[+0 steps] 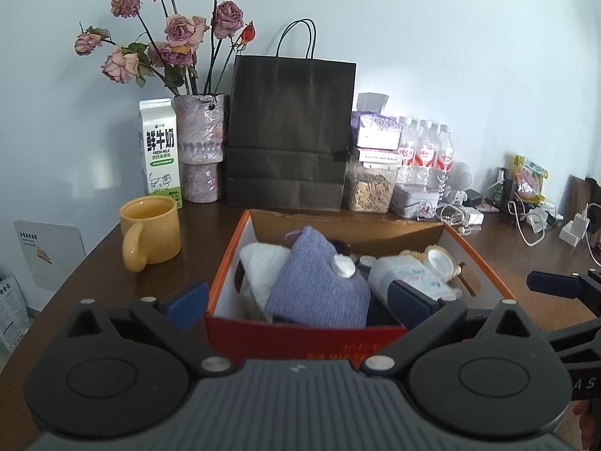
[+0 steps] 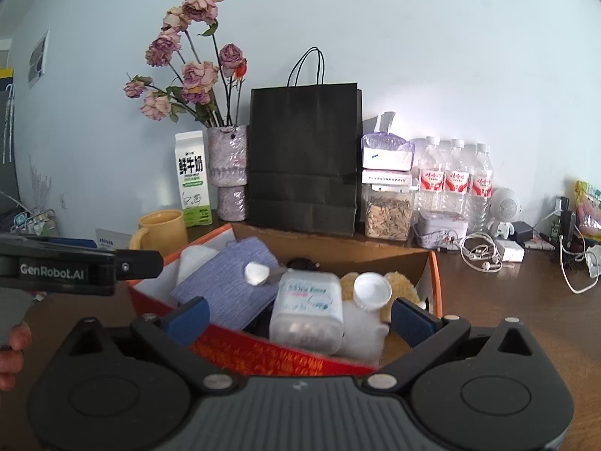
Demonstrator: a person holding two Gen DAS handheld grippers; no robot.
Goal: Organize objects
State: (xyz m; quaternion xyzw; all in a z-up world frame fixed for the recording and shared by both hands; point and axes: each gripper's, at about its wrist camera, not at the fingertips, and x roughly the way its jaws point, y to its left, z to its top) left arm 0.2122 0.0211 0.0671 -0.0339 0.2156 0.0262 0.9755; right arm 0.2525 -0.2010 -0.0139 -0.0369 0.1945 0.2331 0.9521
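An orange cardboard box (image 1: 225, 263) (image 2: 435, 282) sits on the dark wooden table, filled with things: a purple cloth pouch (image 1: 319, 285) (image 2: 229, 285), a white plastic container (image 1: 409, 274) (image 2: 308, 308), a white lid (image 2: 372, 289), a tan plush toy (image 2: 402, 285) and white cloth (image 1: 263, 263). My left gripper (image 1: 296, 300) is open and empty at the box's near edge. My right gripper (image 2: 300, 314) is open and empty, just before the white container. The right gripper's fingers (image 1: 556, 285) show at the right of the left wrist view.
A yellow mug (image 1: 150, 233) (image 2: 161, 225) stands left of the box. Behind it are a milk carton (image 1: 159, 150), a vase of dried roses (image 1: 201, 146), a black paper bag (image 1: 289, 131), a seed jar (image 1: 370, 188), water bottles (image 1: 424, 150) and cables (image 2: 484, 255).
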